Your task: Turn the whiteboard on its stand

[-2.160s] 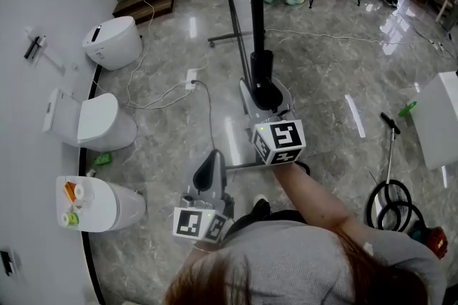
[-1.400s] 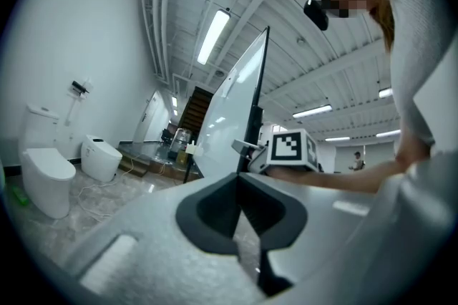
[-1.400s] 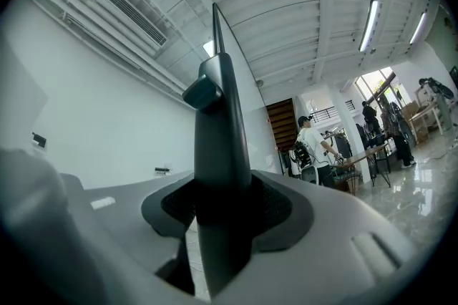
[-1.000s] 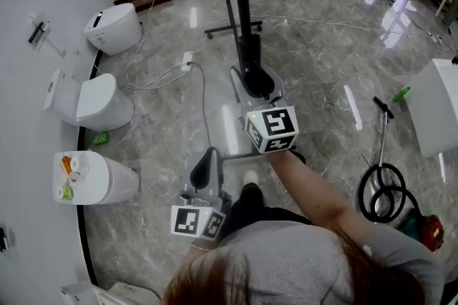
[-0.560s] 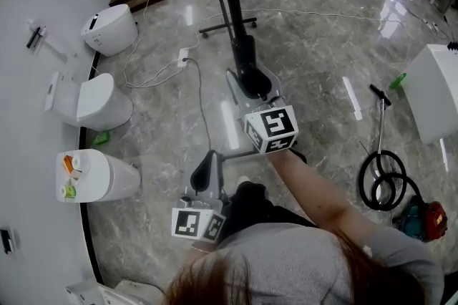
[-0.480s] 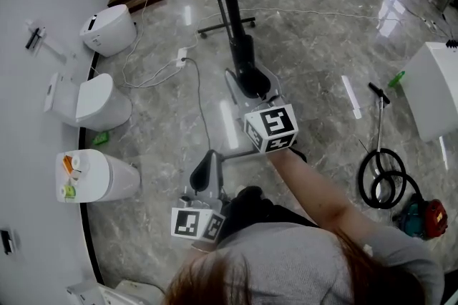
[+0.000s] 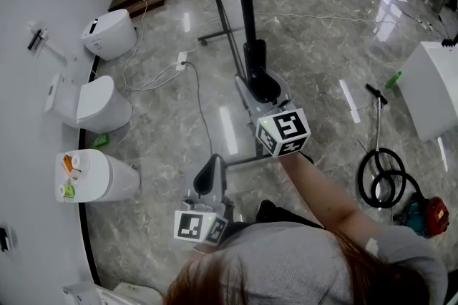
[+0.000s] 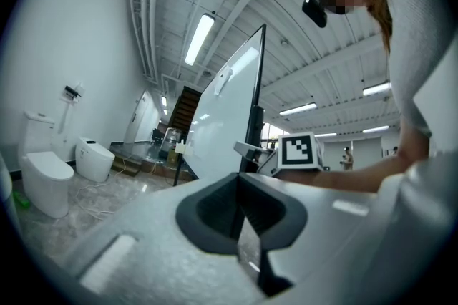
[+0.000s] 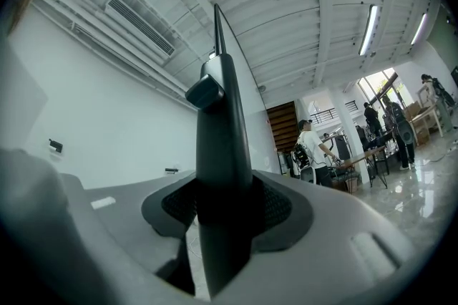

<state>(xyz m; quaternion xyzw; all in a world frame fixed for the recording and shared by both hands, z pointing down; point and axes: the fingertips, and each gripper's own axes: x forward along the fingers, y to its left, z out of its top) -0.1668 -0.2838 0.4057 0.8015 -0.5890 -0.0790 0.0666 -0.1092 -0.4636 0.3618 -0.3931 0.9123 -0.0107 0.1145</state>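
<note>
The whiteboard (image 7: 247, 3) shows edge-on in the head view as a tall black frame post on a wheeled stand (image 7: 215, 36). My right gripper (image 7: 261, 85) is shut on that post, and the dark frame edge (image 9: 223, 153) fills the gap between its pads in the right gripper view. In the left gripper view the white board face (image 8: 222, 121) stands ahead and to the right. My left gripper (image 7: 211, 178) hangs lower and nearer to me, off the board. Its jaws are shut with nothing between them.
Three white toilets (image 7: 104, 107) line the white wall at the left. A cable and power strip (image 7: 182, 61) lie on the marble floor. A white table (image 7: 433, 89) and a coiled black hose (image 7: 383, 185) are at the right. People and tables (image 9: 318, 149) are far back.
My right gripper has shifted to the right with the board's post in its jaws, and the stand's foot has swung with it. My left gripper has moved a little with my body.
</note>
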